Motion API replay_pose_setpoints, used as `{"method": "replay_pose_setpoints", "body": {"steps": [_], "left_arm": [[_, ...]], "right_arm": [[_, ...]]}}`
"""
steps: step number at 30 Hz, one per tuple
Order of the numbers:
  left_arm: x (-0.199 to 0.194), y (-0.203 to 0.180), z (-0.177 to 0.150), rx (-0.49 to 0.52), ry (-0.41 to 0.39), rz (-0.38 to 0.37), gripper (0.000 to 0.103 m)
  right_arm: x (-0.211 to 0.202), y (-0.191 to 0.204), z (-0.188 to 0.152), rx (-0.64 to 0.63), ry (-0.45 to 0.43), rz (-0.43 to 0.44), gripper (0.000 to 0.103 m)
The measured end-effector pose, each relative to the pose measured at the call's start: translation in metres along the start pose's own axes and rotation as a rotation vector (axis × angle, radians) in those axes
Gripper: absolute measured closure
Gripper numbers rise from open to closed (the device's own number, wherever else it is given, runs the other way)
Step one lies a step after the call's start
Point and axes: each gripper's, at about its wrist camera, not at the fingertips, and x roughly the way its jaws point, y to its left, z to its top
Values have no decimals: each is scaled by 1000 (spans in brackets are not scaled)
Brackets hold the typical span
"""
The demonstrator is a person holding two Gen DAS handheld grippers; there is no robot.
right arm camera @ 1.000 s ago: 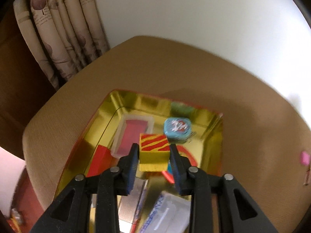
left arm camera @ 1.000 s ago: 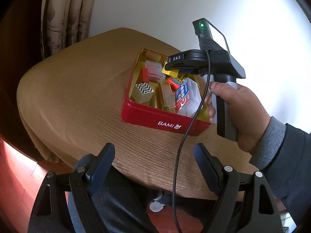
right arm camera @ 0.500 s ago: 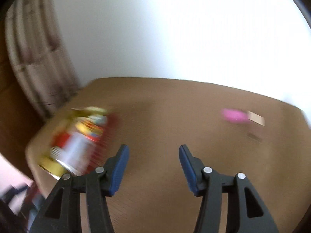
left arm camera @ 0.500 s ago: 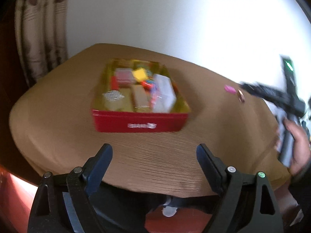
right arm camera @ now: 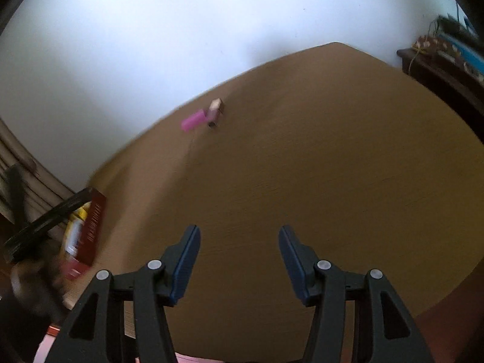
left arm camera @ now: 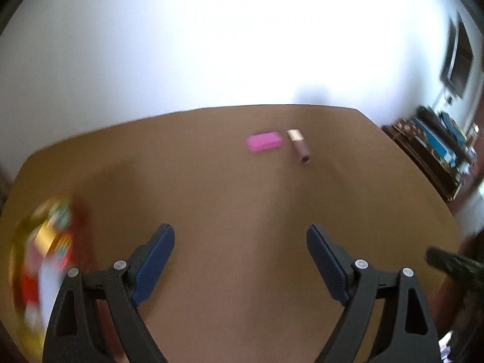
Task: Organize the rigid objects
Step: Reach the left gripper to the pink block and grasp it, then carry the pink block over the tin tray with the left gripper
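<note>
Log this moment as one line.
left gripper: open, empty | right gripper: open, empty | pink block, tube: on table | tin: filled

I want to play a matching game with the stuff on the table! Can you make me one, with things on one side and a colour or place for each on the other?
Things:
1. small block
2. little tube
3. box of toys
4. left claw

Clues:
A. open with nothing in it
B. bright pink
C. at the table's left edge, red outside
D. mauve with a pale cap, lying on its side

Pairs: 1-B, 2-D, 3-C, 4-A
</note>
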Motion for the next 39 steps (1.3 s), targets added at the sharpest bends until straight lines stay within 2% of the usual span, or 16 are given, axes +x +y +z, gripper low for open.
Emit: {"method": "replay_pose_setpoints", "body": {"steps": [6, 9, 11, 13, 16, 18, 20, 22, 23, 24, 26, 27, 30, 33, 39], "left_arm": [[83, -19, 76, 159, 70, -36, 17], [125, -24, 104, 238, 114, 1, 21], [144, -30, 115, 269, 135, 6, 23], [170, -35, 121, 325, 211, -24, 24], [198, -49, 121, 447, 264, -20, 34], [211, -54, 121, 484, 287, -37, 38], [221, -56, 121, 510, 322, -65, 47], [226, -55, 126, 524, 323, -102, 48], [229, -54, 130, 515, 339, -123, 51], [229, -52, 130, 505, 353, -152, 56], [229, -49, 131, 491, 379, -222, 75], [228, -48, 130, 481, 380, -236, 77], [223, -46, 126, 472, 360, -224, 77], [217, -50, 123, 468, 331, -180, 77], [206, -63, 125, 393, 277, -97, 77]], "right_arm": [[-17, 11, 15, -64, -32, 72, 47], [-14, 18, 20, -80, -27, 91, 47], [-12, 22, 22, -95, -23, 97, 47], [-7, 22, 22, -106, -16, 84, 47], [0, 16, 21, -87, 2, 81, 47], [4, 15, 18, -84, 12, 75, 47], [10, 14, 15, -83, 28, 65, 47], [13, 11, 9, -77, 41, 62, 47], [19, 11, 8, -75, 50, 60, 47], [23, 12, 7, -73, 54, 59, 47], [32, 14, 6, -72, 59, 65, 47], [32, 12, 4, -75, 63, 68, 47], [39, 16, 3, -82, 69, 69, 47], [45, 19, 2, -86, 69, 68, 47], [46, 21, 4, -89, 65, 56, 47]]}}
